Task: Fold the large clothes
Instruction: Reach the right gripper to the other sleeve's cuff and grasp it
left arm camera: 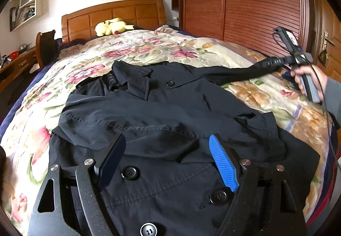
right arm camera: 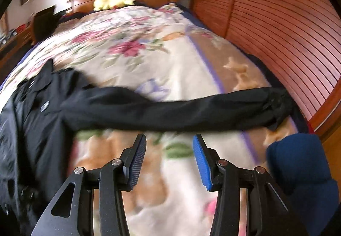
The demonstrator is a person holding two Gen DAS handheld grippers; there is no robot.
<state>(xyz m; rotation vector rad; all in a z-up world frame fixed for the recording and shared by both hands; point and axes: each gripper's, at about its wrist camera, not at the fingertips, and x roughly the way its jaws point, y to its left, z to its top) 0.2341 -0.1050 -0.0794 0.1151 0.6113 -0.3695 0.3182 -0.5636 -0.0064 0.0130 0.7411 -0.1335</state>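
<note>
- While the black coat (left arm camera: 162, 112) lies front-up on the floral bed (left arm camera: 64, 78), folding looks barely begun.
- One sleeve seems folded across the chest; the other sleeve (right arm camera: 170, 108) stretches straight out sideways, unfolded.
- The left tongs (left arm camera: 170, 163) hover wide open over the buttoned front, gripping nothing.
- The right tongs (right arm camera: 169, 159) stand open and empty just short of the outstretched sleeve.
- Left, judging by this: that sleeve and the body folds.
</note>
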